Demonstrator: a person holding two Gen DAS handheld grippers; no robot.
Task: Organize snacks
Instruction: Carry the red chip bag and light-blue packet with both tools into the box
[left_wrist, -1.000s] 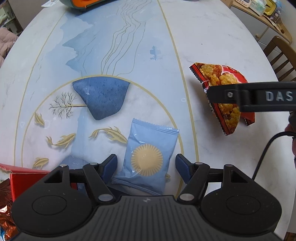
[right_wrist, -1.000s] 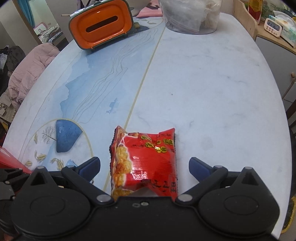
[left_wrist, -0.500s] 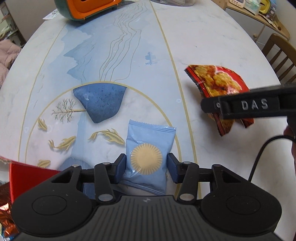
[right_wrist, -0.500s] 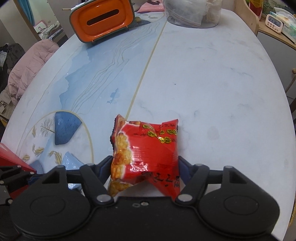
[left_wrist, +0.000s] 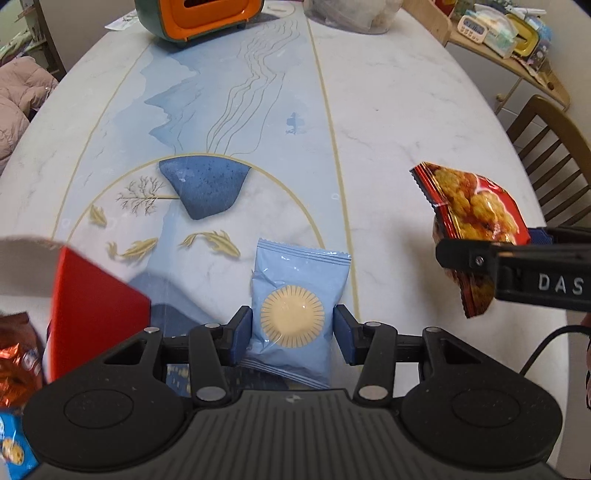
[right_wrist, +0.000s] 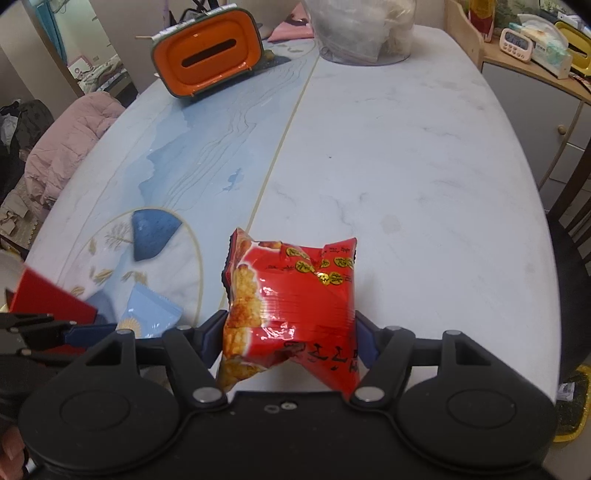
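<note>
My left gripper is shut on a light blue snack packet with a pale sun disc, held just over the table. My right gripper is shut on a red snack bag with fried pieces printed on it, lifted off the table. The red bag also shows at the right of the left wrist view, pinched by the right gripper's finger. The blue packet shows at lower left of the right wrist view. A red box with other snacks in it sits at lower left.
The oval marble table has a blue painted pattern. An orange and green tissue holder and a clear container stand at the far end. A wooden chair and a side shelf are to the right. A pink jacket lies left.
Both grippers closed from open onto their packets. The red bag has risen off the table. The left gripper has lifted and moved toward the red box, which shows larger now.
</note>
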